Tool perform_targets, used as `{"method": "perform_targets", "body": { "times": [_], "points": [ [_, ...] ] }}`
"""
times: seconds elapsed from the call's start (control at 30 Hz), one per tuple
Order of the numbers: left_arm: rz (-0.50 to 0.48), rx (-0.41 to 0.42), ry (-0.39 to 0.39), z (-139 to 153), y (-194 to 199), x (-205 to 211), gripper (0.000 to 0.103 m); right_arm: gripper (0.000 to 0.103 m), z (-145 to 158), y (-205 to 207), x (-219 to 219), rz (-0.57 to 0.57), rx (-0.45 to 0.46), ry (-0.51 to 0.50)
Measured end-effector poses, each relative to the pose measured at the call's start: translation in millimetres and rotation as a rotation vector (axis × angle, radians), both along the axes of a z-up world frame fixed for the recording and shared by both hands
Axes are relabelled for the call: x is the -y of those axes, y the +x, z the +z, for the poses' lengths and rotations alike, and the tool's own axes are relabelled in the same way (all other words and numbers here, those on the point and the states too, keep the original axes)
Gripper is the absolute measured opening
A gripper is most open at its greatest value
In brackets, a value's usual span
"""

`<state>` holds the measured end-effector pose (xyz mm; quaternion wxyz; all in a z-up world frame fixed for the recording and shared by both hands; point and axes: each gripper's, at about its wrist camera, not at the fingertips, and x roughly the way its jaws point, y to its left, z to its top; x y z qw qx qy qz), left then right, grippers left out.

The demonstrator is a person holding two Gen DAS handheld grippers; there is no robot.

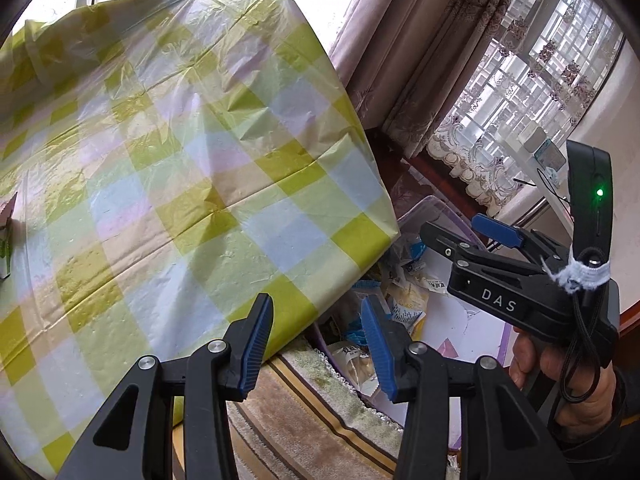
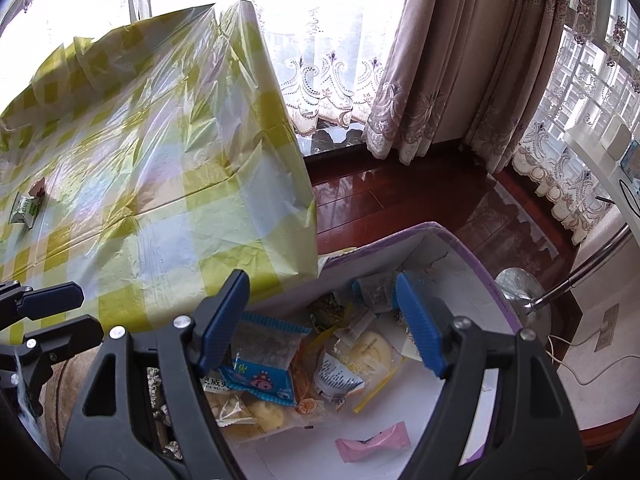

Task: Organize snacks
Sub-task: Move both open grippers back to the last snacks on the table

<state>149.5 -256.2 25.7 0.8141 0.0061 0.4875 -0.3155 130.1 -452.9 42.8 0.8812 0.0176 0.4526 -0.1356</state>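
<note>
In the right wrist view, we hold the right gripper point(image 2: 320, 320) above the purple-rimmed box point(image 2: 472, 248) at lower centre; its jaws are spread with nothing between them. Snack packets point(image 2: 260, 376) lie heaped inside, with a pink wrapped sweet point(image 2: 374, 446) apart near the bottom. A green packet point(image 2: 25, 210) rests on the checked tablecloth point(image 2: 160, 184), left edge. In the left wrist view, our left gripper point(image 1: 318, 344) stands open and empty at bottom centre.
</note>
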Motion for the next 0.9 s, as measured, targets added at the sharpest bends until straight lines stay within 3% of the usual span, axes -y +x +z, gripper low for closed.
{"method": "perform_targets", "body": {
  "times": [0.37,0.9],
  "points": [
    [0.179,0.024,0.023,-3,40,-74,0.048,0.078,-1,19,-50,0.096,0.0,0.047],
    [0.596,-0.018,-0.012,-17,81,-247,0.048,0.08,1,57,-123,0.235,0.014,0.09]
  ]
}}
